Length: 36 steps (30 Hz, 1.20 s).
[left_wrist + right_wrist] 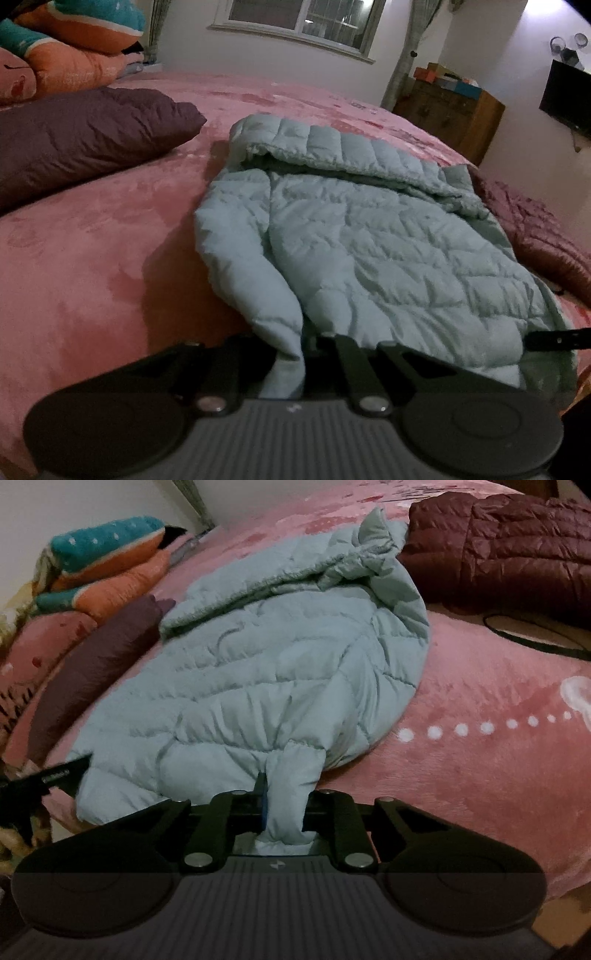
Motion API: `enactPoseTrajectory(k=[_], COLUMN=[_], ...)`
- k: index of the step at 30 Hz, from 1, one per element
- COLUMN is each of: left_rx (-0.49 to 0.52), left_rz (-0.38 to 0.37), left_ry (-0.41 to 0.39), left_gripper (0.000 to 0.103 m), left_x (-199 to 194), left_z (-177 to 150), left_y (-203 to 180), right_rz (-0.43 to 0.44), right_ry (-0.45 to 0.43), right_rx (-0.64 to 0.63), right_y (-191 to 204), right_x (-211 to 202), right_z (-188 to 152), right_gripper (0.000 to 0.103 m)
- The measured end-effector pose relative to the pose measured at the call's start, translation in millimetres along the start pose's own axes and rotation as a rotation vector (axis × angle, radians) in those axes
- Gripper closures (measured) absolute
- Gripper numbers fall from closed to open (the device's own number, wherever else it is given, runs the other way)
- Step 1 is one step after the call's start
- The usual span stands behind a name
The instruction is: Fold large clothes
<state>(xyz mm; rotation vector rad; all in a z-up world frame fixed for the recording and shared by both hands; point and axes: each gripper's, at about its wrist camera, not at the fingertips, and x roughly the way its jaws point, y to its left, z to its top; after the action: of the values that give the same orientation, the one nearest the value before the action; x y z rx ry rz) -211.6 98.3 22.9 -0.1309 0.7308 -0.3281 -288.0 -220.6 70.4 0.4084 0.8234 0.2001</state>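
Jacket (369,240), pale blue and quilted, lies spread on the pink bedspread (92,258), hood end away from the cameras and hem toward them, between a dark purple pillow (81,136) on one side and a maroon jacket (509,542) on the other. Both grippers have hold of it at the near end. The left gripper (291,354) has its jaws drawn in on a hanging fold of blue fabric, seemingly a sleeve or hem corner, which runs down between them. The right gripper (286,812) is likewise closed on a bunched piece of the same jacket, pinched between its fingers; its tip shows at the right edge of the left wrist view. This looks like the start of a fold: both near corners gripped, the body of the garment flat and not yet doubled over. The next move would likely call for lifting both ends together, keeping them level, and carrying them toward the hood so the puffy fabric lands evenly without sliding or trapping the loose sleeve underneath.
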Motion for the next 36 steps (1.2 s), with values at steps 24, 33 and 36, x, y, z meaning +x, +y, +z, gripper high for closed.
enactPoseTrajectory(k=[24,33,36], left_rx=[-0.013,-0.157,-0.236], left_rz=[-0.292,-0.402,-0.412], left_ry=[-0.127,-0.207,-0.218], left_gripper=[0.1,0.1,0.1], left_x=[-128,-128,-118], left_z=[-18,8,21], left_y=[-25,-11,1], right_rz=[0.424,0.628,0.663], right_ry=[-0.001,0.006,-0.016], right_rx=[0.292,0.527,0.573], right_y=[-40,-69,-77], right_x=[-88,-83,-75], right_z=[-27,-16,-1], right_gripper=[0.09,0.09,0.09])
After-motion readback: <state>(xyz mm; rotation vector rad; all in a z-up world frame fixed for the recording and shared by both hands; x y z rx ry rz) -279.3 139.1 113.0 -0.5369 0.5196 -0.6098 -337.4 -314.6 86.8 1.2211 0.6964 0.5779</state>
